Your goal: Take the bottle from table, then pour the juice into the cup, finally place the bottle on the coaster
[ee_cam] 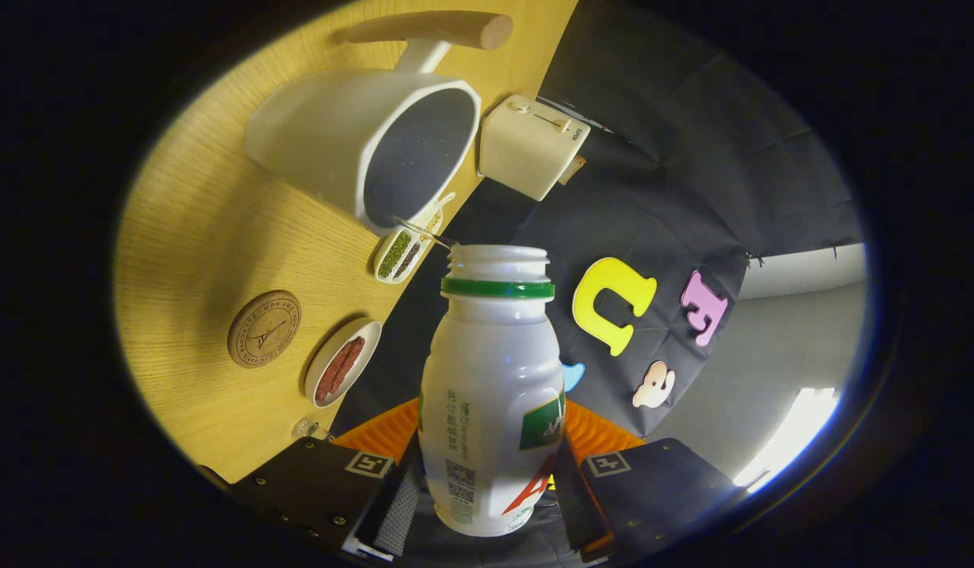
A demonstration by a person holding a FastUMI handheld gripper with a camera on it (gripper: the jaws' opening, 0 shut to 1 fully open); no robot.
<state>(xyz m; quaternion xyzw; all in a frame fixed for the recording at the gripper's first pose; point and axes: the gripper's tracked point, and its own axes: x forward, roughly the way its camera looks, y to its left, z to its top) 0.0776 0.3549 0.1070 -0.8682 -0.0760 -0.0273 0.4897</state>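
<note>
The whole scene is rolled sideways, so the wooden counter (pixel 210 237) stands up along the left. On it lies a round cork coaster (pixel 264 329), and just right of it a small oval dish (pixel 342 372) of reddish-brown bits at the counter's edge. Further along sit a large white cup (pixel 368 146) with a wooden handle, its dark mouth turned this way, a narrow two-part dish (pixel 400 254) of green and dark grains beside it, and a cream toaster (pixel 530 146). Between the fingers (pixel 487 473) is the white bottle (pixel 490 394), green-ringed and uncapped, clamped on both sides, off the counter
</note>
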